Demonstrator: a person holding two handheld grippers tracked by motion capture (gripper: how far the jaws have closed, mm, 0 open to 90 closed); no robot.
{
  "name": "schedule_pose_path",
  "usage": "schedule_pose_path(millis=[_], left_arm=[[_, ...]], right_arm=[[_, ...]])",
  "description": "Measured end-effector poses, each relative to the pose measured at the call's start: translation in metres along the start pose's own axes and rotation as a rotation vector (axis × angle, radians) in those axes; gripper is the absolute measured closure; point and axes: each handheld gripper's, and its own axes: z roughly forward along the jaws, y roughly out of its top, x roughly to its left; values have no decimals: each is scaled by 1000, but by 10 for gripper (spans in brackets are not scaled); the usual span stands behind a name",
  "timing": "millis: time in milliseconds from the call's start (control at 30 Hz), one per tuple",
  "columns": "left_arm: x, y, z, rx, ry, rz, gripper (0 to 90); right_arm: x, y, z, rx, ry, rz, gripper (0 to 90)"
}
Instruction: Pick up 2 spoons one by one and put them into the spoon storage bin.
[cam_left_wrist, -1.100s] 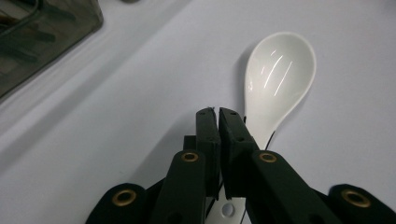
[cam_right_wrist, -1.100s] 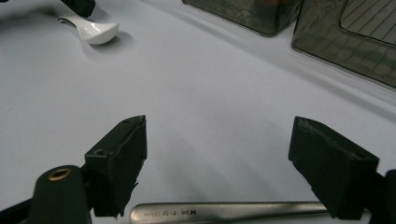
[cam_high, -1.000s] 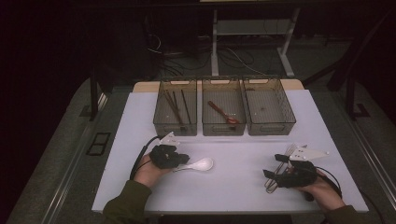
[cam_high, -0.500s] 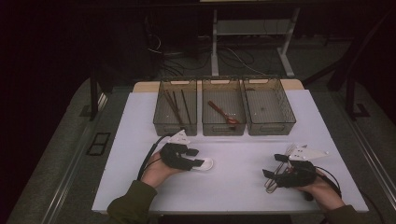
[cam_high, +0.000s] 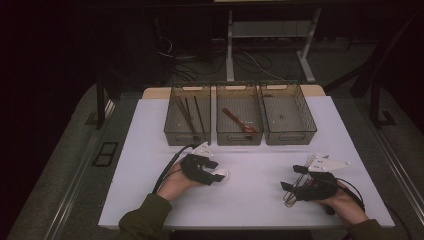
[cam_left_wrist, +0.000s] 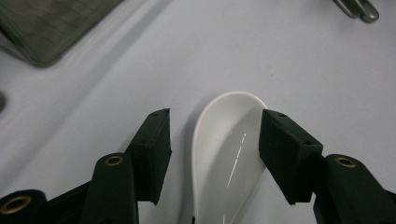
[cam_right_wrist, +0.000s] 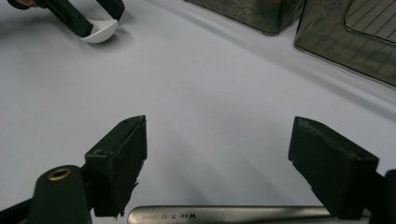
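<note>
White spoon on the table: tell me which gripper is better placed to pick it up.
Left. The left gripper has just been opening, its jaws either side of the white spoon. The right gripper is far off, over metal cutlery.

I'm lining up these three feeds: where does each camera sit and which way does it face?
High view: above the person's side, looking forward and down on the table; both forearms show.
Left gripper view: rides the left gripper, looking along its open jaws at the white spoon.
Right gripper view: rides the right gripper, facing three bins.
Shared: the spoon.
</note>
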Motion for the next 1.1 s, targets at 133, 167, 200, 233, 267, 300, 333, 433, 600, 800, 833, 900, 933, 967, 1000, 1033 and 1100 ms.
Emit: schedule_pose_path(millis=[133, 167, 200, 233, 267, 300, 333, 433, 600, 800, 833, 900, 933, 967, 1000, 1033, 1100], left_arm=[[-2, 0, 1, 16, -8, -4, 428], [-3, -1, 2, 17, -9, 0, 429], [-2, -1, 2, 22, -11, 17, 433], [-3, -1, 2, 28, -17, 7, 443], [-4, -1, 2, 30, -22, 10, 451], [-3, -1, 2, 31, -22, 32, 457], [-3, -1, 2, 33, -27, 30, 465], [-5, -2, 2, 35, -36, 25, 502], [-7, -2, 2, 39, -55, 48, 567], [-10, -2, 2, 40, -62, 73, 618], [-10, -2, 2, 43, -65, 79, 625], [-11, -2, 2, 43, -67, 89, 639], [-11, -3, 2, 44, -67, 88, 645], [-12, -3, 2, 43, -67, 89, 649], [-11, -3, 1, 50, -69, 99, 655], [-12, -3, 1, 47, -69, 99, 661], [-12, -3, 1, 47, -69, 104, 674]], right_arm=[[0, 0, 0, 0, 0, -2, 190], [0, 0, 0, -1, 0, -1, 190], [0, 0, 0, -1, -1, 0, 190], [0, 0, 0, -1, -1, 0, 190], [-1, 0, 0, -1, -2, -2, 190], [-1, 0, 0, -1, -2, -1, 191], [-1, 0, 0, 0, -3, -1, 191], [-1, 0, 0, 1, -4, -2, 191], [-1, 0, 0, 1, -5, -4, 191], [-1, 0, 0, 2, -5, -3, 191], [-1, 0, 0, 3, -4, -4, 191], [-1, 0, 0, 6, -5, -7, 191], [-1, 0, 0, 7, -5, -9, 191], [-1, 0, 1, 7, -5, -9, 191], [-1, 0, 1, 7, -5, -8, 191], [-1, 0, 1, 7, -5, -9, 191], [-1, 0, 1, 8, -5, -9, 191]])
